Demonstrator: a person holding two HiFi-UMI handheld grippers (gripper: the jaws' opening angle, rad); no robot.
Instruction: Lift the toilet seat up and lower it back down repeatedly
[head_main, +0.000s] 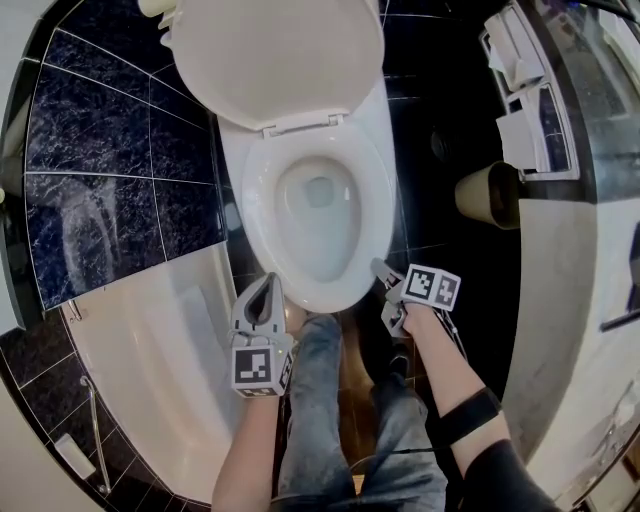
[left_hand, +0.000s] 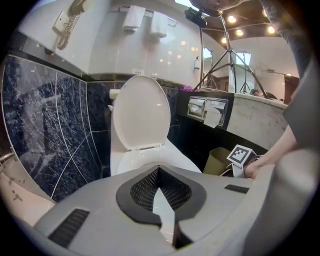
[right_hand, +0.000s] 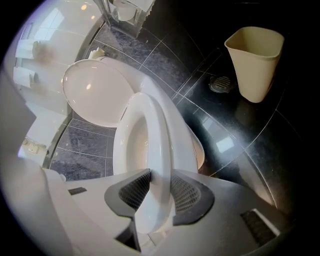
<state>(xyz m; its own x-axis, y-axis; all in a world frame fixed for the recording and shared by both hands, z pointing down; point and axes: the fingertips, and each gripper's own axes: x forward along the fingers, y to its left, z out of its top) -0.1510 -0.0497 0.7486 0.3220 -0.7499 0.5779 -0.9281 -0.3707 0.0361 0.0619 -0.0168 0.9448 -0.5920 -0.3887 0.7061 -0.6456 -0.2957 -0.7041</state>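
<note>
The white toilet has its lid (head_main: 270, 50) raised against the wall, and the seat (head_main: 256, 200) lies flat on the bowl. My right gripper (head_main: 381, 270) is at the seat's front right edge. In the right gripper view the seat's rim (right_hand: 150, 130) runs between the jaws and both pads press on it, so the right gripper (right_hand: 160, 176) is shut on the seat. My left gripper (head_main: 270, 284) hovers just off the bowl's front left, apart from it, its tips together and holding nothing. The left gripper (left_hand: 159, 170) faces the lid (left_hand: 140, 110).
A beige waste bin (head_main: 488, 195) stands on the dark floor right of the toilet, near a floor drain (right_hand: 220, 84). A white bathtub (head_main: 150, 360) lies at the left. A paper holder (head_main: 525, 100) hangs on the right wall. The person's jeans-clad legs (head_main: 320, 400) stand before the bowl.
</note>
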